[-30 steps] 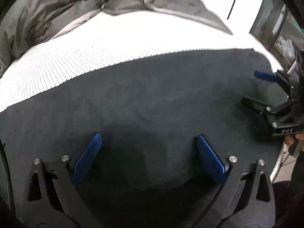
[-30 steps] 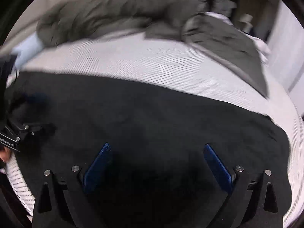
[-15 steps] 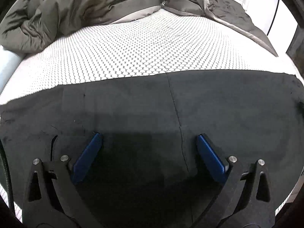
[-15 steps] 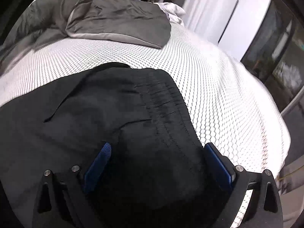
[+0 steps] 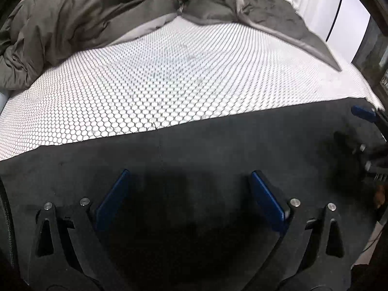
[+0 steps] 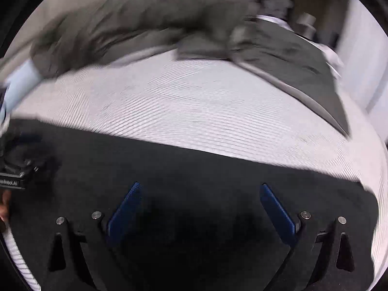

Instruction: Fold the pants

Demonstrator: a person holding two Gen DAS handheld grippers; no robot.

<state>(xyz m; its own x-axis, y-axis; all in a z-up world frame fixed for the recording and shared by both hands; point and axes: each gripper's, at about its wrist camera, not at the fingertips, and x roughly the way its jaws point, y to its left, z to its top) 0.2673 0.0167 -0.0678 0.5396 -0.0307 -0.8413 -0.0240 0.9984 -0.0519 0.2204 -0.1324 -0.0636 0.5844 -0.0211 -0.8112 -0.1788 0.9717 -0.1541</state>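
Pants: a black, matte, soft-looking garment is laid flat across the near part of the bed, below both grippers; its far edge runs as a nearly straight line against the white cover. A thin seam is seen running from that edge toward the camera in the left wrist view.
Mattress cover: white fabric printed or quilted with a fine honeycomb of small hexagons; in the right wrist view the pattern is smeared into streaks by blur.
Duvet: grey-olive, puffy and heavily creased, bunched at the far side of the bed; a flatter flap with a paler lining is spread toward the right.
Left gripper: black plastic frame with round metal pins; two flat, blue, rectangular pads are splayed far apart, with nothing between them but the dark cloth beneath. Contact with the cloth cannot be told.
Right gripper: same build, with ribbed blue pads; the jaws are spread wide and empty above the pants. It is also seen at the right edge of the left wrist view, over the end of the garment.
Hand: only a sliver is seen at the left edge, behind the left gripper's body.
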